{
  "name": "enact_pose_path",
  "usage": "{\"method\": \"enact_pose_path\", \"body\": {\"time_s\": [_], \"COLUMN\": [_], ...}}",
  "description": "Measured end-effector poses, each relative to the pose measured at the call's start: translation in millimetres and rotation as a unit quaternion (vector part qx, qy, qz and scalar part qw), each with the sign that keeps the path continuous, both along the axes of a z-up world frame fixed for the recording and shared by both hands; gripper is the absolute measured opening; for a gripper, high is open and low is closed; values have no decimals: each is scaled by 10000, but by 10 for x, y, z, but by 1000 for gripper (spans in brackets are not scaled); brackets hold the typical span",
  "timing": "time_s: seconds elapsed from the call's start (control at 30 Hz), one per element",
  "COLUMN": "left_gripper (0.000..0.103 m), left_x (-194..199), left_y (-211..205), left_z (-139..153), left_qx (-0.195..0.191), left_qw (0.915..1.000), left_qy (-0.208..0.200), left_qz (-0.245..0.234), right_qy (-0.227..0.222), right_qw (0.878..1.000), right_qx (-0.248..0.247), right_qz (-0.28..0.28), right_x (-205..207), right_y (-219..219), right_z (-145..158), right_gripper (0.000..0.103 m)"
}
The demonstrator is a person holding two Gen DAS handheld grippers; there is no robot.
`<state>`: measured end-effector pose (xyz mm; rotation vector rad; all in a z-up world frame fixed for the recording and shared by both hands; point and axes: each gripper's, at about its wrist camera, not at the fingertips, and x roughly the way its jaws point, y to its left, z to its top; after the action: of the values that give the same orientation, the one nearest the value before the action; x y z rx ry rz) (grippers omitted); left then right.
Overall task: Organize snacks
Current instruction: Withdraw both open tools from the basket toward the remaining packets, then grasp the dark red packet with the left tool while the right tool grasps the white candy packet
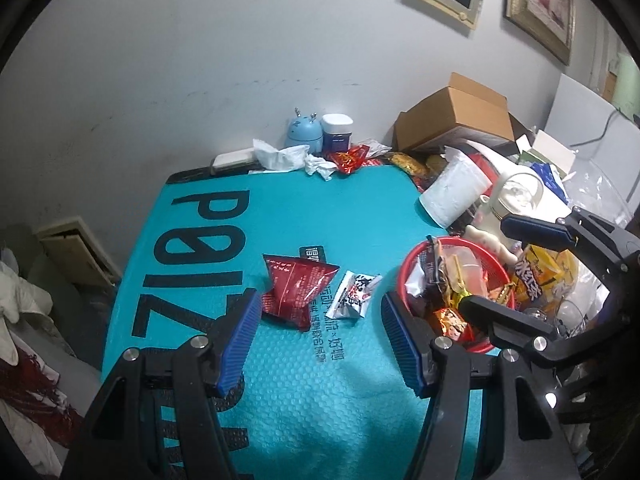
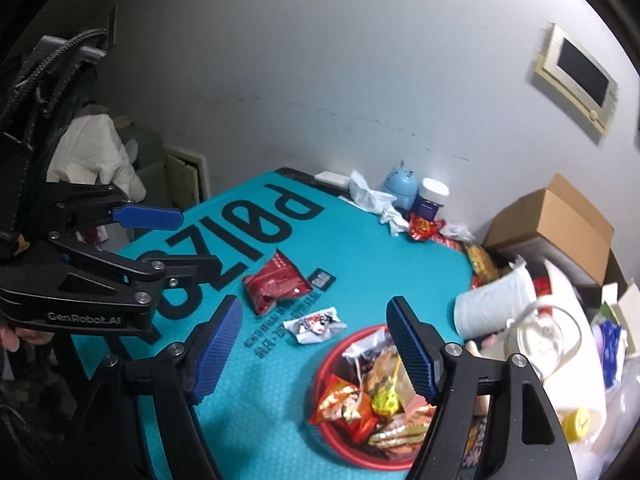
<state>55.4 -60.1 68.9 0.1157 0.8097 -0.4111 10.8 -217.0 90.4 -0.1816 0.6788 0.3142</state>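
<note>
The surface (image 1: 280, 220) is teal with a dimpled texture and big black lettering. The basket (image 2: 320, 384) is red, its packets orange, yellow and brown. A dark red packet (image 1: 294, 290) lies near a white packet (image 1: 354, 294) printed red and black. Each tool's pads (image 1: 240, 340) are ribbed blue.

Left gripper (image 1: 316, 344) hung open and empty over the teal mat (image 1: 352, 220); a red packet (image 1: 294, 290) and a white packet (image 1: 354, 294) lay beside the full red basket (image 1: 412, 260).

Dim, bluish indoor light; heavy fisheye bending and dark corners; right-wrist view's right edge is slightly blurred.
</note>
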Motion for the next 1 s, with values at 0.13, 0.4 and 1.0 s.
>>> {"method": "enact_pose_path", "body": {"time_s": [0.13,0.4,1.0], "left_gripper": [61,61,61], "left_x": [122,405,1063], "left_y": [95,169,155], "left_z": [-83,-281,-945], "left_qx": [-95,127,359], "left_qw": [9998,9988,9896], "left_qy": [155,417,1395], "left_qz": [88,220,13], "right_qy": [194,750,1901], "right_qw": [9998,9970,9805], "right_qx": [-56,-92,-292], "right_qz": [48,182,402], "right_x": [171,583,1283], "right_y": [55,171,285], "right_z": [-87,-379,-1111], "right_gripper": [75,75,75]}}
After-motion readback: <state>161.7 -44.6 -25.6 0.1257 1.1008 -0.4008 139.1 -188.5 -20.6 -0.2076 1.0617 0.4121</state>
